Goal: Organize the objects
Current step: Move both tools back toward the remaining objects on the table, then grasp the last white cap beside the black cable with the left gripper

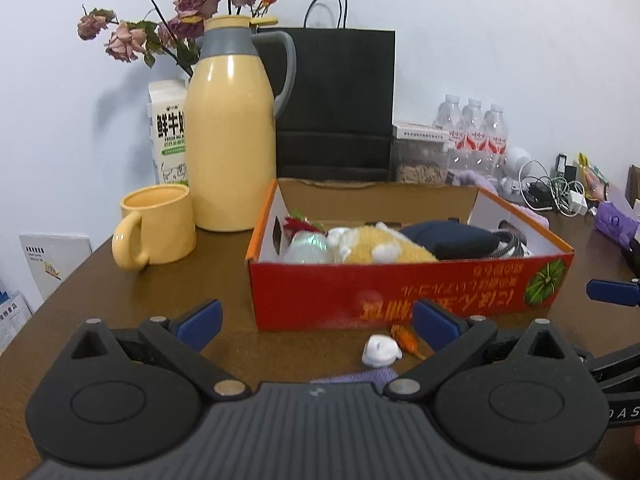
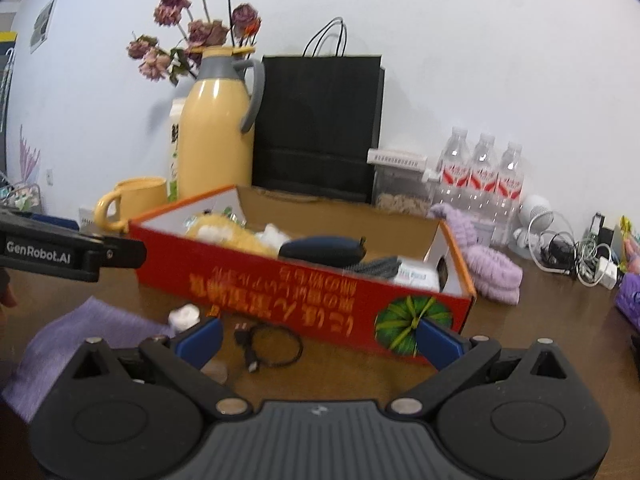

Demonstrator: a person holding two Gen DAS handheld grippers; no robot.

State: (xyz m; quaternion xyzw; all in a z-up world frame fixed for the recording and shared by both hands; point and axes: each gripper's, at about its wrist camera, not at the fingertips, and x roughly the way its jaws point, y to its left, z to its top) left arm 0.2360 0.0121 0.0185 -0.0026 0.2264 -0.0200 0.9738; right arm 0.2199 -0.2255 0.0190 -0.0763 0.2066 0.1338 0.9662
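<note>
Mid-collection, by the look of it: red cardboard box (image 1: 404,292) on the brown wooden desk (image 1: 180,300) already holding a yellow plush toy (image 1: 376,246) and a dark navy pouch (image 1: 452,238). Still loose just in front of the box: small white plastic case (image 1: 381,351), orange wrapped sweet (image 1: 405,338), coiled black cable (image 2: 272,346) (nearest the right gripper (image 2: 318,342)). Left gripper (image 1: 316,324) and right alike: fingers wide, holding nothing. Next, probably: down over one small item, a narrow pinch, then a lift over the box wall.
</note>
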